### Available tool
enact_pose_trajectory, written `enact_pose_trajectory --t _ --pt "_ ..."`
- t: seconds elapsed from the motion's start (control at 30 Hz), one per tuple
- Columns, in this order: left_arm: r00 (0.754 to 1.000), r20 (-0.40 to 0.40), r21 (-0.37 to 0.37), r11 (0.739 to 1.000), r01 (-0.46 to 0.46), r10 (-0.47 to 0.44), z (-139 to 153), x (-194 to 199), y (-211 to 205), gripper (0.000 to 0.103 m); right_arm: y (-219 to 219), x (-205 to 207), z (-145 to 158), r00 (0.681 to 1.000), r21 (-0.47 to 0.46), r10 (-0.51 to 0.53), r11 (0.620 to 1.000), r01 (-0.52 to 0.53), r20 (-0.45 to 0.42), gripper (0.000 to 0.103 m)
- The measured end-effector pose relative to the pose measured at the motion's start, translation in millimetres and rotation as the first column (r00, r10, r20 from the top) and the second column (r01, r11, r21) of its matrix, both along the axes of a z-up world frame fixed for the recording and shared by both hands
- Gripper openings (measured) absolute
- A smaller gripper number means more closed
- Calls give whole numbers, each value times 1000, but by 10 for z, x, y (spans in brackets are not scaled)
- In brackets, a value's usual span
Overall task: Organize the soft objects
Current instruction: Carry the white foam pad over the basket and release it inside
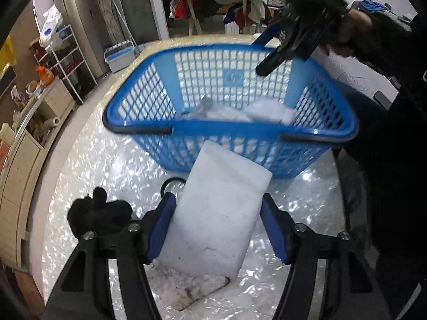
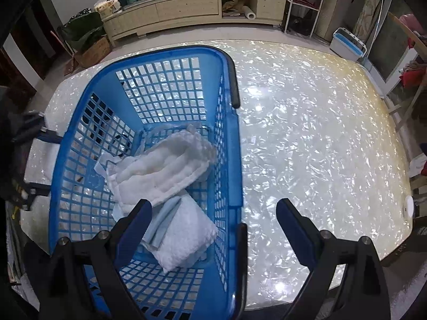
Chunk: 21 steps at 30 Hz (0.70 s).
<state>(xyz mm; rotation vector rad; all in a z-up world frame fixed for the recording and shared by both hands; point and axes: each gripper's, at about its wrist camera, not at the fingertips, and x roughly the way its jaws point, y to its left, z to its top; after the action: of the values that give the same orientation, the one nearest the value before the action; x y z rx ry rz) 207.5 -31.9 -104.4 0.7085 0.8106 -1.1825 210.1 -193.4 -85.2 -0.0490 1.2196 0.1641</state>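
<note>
In the left wrist view my left gripper (image 1: 217, 208) is shut on a white foam pad (image 1: 216, 213), held above the table just short of the blue mesh basket (image 1: 186, 133). A dirty white cloth (image 1: 186, 288) lies under it. My right gripper (image 1: 269, 53) hovers blurred over the basket's far right corner. In the right wrist view my right gripper (image 2: 213, 213) is open and empty above the basket's (image 2: 229, 138) right wall. Inside lie a quilted white cloth (image 2: 160, 168) and a folded white towel (image 2: 186, 240).
A black glove or cloth (image 1: 98, 213) lies on the shiny pearl table (image 2: 320, 133) left of my left gripper, beside a black ring (image 1: 170, 184). A cabinet (image 2: 186, 8) and a white wire rack (image 2: 304, 5) stand beyond the table. A blue-white bin (image 2: 349, 44) sits on the floor.
</note>
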Motion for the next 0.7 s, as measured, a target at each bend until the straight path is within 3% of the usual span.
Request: enact_pose_trajectory --t 0.2,0.7 --pt "999 33 10 1000 -16 16 242 -60 -91 62 -17 -78 3 1000 -30 0 1000 0 -1 94" --pt "996 68 -50 997 -56 59 717 -337 -397 62 -87 -313 121 999 -43 6 999 -5 35 102"
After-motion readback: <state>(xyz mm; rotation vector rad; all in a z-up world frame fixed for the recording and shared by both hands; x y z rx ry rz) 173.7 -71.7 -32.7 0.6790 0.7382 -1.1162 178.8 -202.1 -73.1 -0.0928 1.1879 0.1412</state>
